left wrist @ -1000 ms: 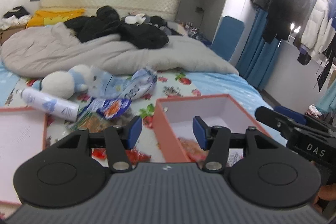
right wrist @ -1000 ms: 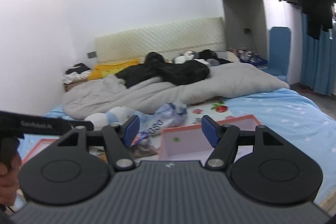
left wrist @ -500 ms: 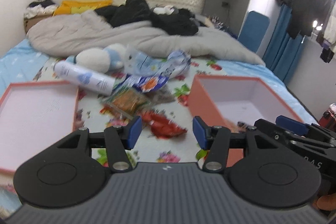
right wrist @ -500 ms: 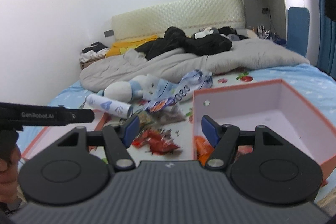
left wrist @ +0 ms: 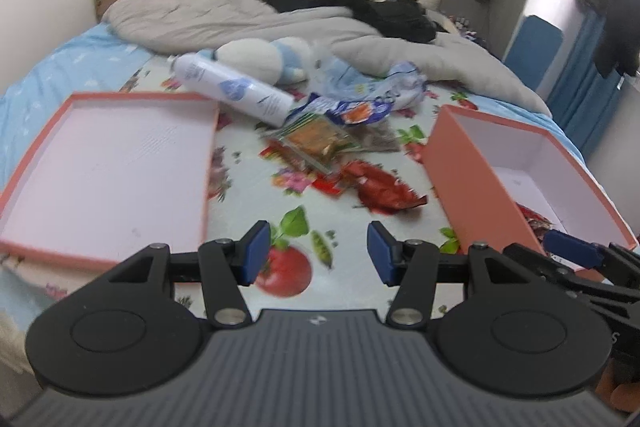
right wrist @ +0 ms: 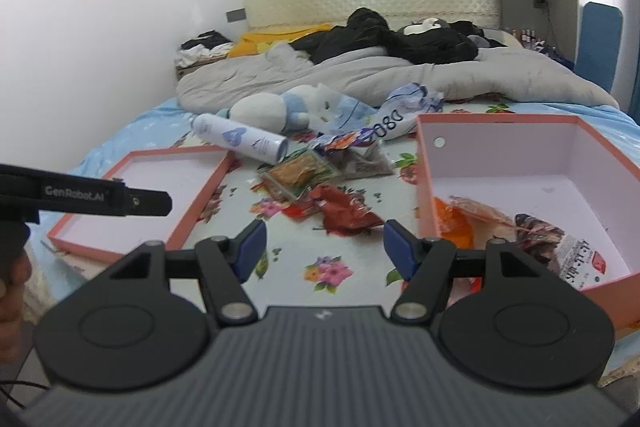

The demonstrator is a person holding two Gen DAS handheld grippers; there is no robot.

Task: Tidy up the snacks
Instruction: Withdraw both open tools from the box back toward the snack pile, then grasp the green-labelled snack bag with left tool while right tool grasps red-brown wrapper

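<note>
Several snack packets lie on the flowered sheet: a red packet (left wrist: 384, 185) (right wrist: 346, 213), a clear packet of orange snacks (left wrist: 316, 141) (right wrist: 298, 175) and a blue packet (left wrist: 352, 111). A salmon box (left wrist: 464, 179) (right wrist: 424, 183) stands to the right, with an orange packet (right wrist: 456, 227) and a white-labelled packet (right wrist: 560, 251) inside. My left gripper (left wrist: 318, 253) is open and empty, above the sheet in front of the red packet. My right gripper (right wrist: 324, 253) is open and empty, just short of the red packet, left of the box.
The box lid (left wrist: 108, 171) (right wrist: 136, 203) lies open to the left. A white spray can (left wrist: 236, 89) (right wrist: 240, 143), a plush toy (left wrist: 260, 61), a crumpled plastic bag (left wrist: 376, 87) and a grey duvet (left wrist: 248, 19) lie beyond the snacks.
Both views have tilted down and swung left, from the far bed and box to the snack pile and lid. Both grippers stay open and empty.
</note>
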